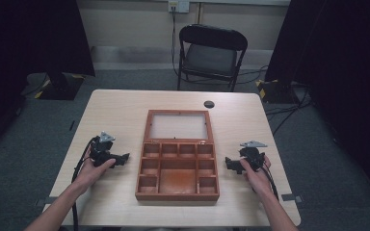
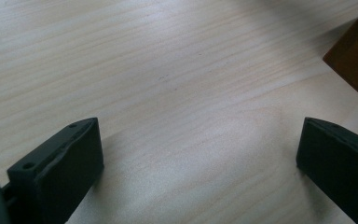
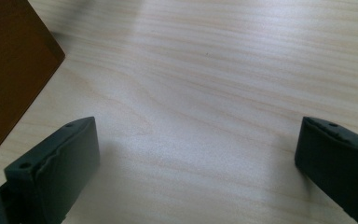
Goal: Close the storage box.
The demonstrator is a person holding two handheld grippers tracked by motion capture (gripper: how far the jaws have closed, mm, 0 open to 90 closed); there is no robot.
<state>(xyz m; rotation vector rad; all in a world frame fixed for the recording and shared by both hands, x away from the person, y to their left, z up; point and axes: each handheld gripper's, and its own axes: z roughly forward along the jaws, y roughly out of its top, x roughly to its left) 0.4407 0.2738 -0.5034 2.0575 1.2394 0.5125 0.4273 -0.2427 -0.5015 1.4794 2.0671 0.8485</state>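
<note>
Open reddish-brown wooden box with small compartments (image 1: pixel 177 168) at the centre of the high view, flat on the pale wood-grain table (image 1: pixel 120 110), its glazed lid (image 1: pixel 178 126) laid back toward the upper part of the frame. Left gripper (image 1: pixel 124 157) to the left of the box, just beside its left wall and apart from it, jaws pointing at the box; right gripper (image 1: pixel 228 163) to the right of the box, likewise just beside and apart, jaws pointing inward. Both gripped by a hand, forearms coming up from the bottom edge. Jaws of both released and spread wide, nothing between them but bare tabletop. In the left gripper view, two black jaws at lower left and lower right of the left gripper (image 2: pixel 198 154), with a corner of the box (image 2: pixel 356 60) at the right edge, upper half, outside the gap and ahead of the right-hand jaw. In the right gripper view, the same spread of the right gripper (image 3: pixel 196 154), a corner of the box (image 3: pixel 9 60) at upper left, outside the gap and beyond the left-hand jaw. From the high view alone: compartments, lid, a black folding metal chair (image 1: pixel 211 53) beyond the table at top centre, a small dark round disc (image 1: pixel 209 104) near the table's far edge. From the gripper views alone: close grain of the tabletop and the shadows under the jaws.
</note>
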